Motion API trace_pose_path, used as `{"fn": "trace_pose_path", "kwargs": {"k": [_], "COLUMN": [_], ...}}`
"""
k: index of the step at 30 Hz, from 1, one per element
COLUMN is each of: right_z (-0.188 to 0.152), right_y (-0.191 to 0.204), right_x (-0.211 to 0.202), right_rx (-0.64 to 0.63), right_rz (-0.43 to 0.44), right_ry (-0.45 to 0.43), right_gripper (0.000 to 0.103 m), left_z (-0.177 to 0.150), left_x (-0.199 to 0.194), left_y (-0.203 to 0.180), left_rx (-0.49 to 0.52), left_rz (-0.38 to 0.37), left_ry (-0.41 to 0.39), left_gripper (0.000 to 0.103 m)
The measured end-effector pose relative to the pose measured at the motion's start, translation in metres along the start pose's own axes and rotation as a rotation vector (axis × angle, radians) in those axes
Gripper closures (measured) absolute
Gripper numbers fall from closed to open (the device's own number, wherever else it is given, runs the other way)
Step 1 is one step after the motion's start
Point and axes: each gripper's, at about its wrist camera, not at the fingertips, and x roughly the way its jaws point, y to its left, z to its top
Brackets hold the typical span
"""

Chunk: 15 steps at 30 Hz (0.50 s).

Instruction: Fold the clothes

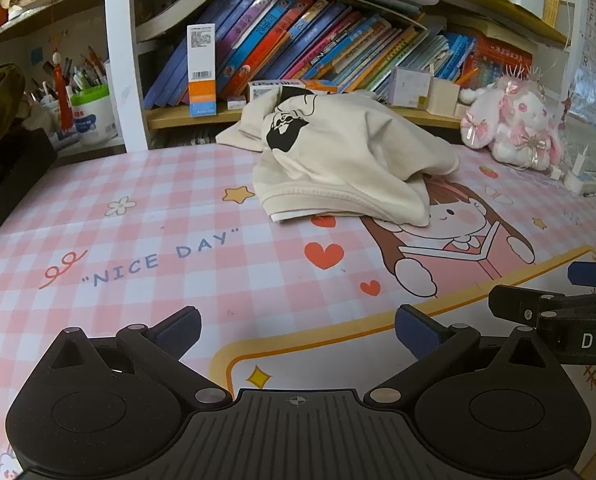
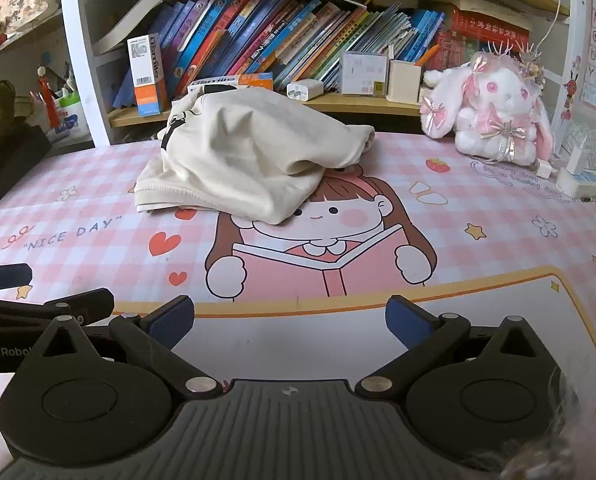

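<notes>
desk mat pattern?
Pink-and-white gingham desk mat with a cartoon girl reading; best seen in the right wrist view.

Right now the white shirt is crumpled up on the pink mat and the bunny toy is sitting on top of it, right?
Not quite. The bunny toy sits on the pink mat beside the white shirt, well apart from it, as the right wrist view shows. The shirt is crumpled on the mat.

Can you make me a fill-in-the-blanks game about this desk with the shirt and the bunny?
1. The cream shirt lies in a ____ heap on the pink checked mat.
2. The plush bunny sits to the ____ of the shirt.
3. Both the left gripper and right gripper are ____ and hold nothing.

Missing words: crumpled; right; open
</notes>
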Motion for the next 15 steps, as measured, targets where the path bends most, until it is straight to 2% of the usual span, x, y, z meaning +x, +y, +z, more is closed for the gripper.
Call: {"fn": "trace_pose_path", "kwargs": {"k": [15], "right_z": [-0.0013], "right_y": [-0.0005], "right_x": [0.0013], "right_rx": [0.002], "right_rz": [-0.001], "right_ry": [0.007], "right_gripper": [0.0], "left_z": [0.001], "left_x": [0.0], "left_y": [0.002], "left_rx": [-0.005], "left_rz": [0.012], "left_ry": [0.007], "left_gripper": [0.0]}}
